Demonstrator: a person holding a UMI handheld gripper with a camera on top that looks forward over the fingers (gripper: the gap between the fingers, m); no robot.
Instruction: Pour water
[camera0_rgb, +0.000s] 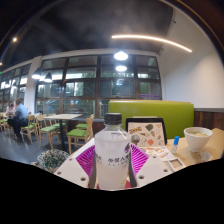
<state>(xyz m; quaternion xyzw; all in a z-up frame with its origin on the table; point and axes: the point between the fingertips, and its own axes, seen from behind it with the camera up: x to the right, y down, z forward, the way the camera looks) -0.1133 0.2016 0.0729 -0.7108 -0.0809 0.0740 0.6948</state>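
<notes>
Water in a clear plastic bottle (112, 152) with a white cap and white printed label stands upright between the gripper (112, 160) fingers, whose magenta pads (86, 160) press against both its sides, pinching it. Beyond and to the right, a white ceramic cup (197, 137) rests on the pale table (176, 160).

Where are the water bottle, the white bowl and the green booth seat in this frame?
water bottle (112, 158): gripper view, on its label, held between the fingers.
white bowl (198, 138): gripper view, on its outer wall, beyond the fingers.
green booth seat (150, 110): gripper view, on its backrest.
</notes>
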